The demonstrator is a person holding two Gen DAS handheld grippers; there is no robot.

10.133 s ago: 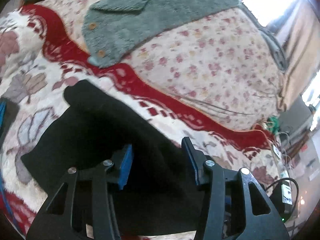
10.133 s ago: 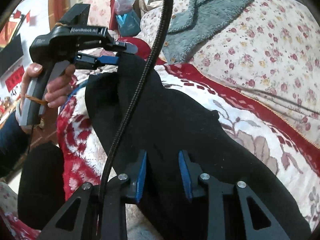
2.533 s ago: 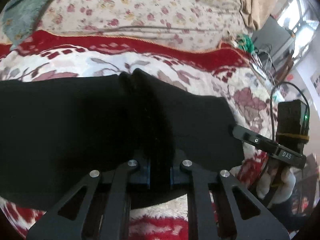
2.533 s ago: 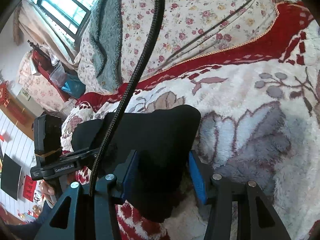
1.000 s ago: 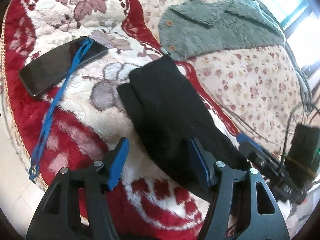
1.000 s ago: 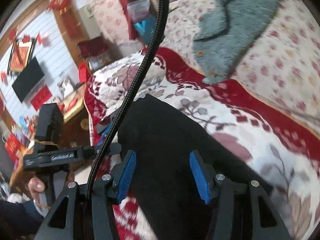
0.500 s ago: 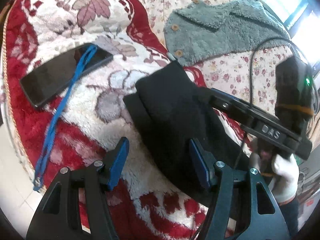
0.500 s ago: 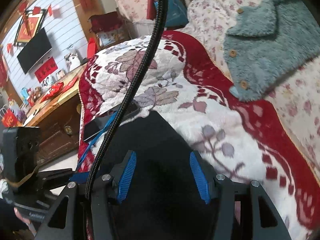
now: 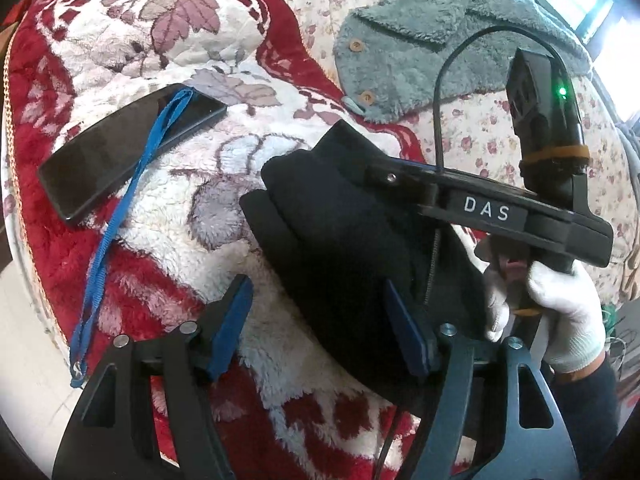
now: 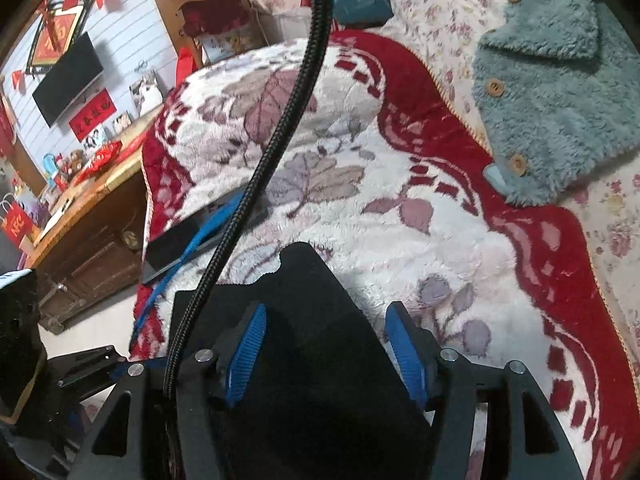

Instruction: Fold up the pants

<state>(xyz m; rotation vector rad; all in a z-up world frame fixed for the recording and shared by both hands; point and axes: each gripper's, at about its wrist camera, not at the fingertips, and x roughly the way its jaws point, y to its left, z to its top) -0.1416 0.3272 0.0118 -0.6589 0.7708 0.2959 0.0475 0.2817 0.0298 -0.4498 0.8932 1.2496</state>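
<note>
The black pants (image 9: 340, 240) lie folded into a narrow stack on the plush red-and-white blanket (image 9: 168, 280). My left gripper (image 9: 316, 292) hovers at their near left edge. Its jaws are opening; the edge of the pants and some blanket show between the blue pads, which press on nothing. My right gripper (image 10: 326, 316) hangs over the far end of the pants (image 10: 312, 280). Its jaws are opening too, with cloth below and between the pads but not pinched. In the left wrist view the right gripper (image 9: 380, 168) reaches in from the right, held by a white-gloved hand (image 9: 560, 312).
A black phone (image 9: 128, 148) with a blue lanyard (image 9: 120, 216) lies left of the pants near the bed's edge. A teal fleece jacket (image 9: 420, 52) rests on the floral sheet (image 9: 480, 128) behind. A wooden cabinet (image 10: 92, 248) stands beside the bed.
The right gripper has swept across the pants to their far end and come into full view over them. Both pairs of jaws stand a little wider. The left gripper has hardly moved.
</note>
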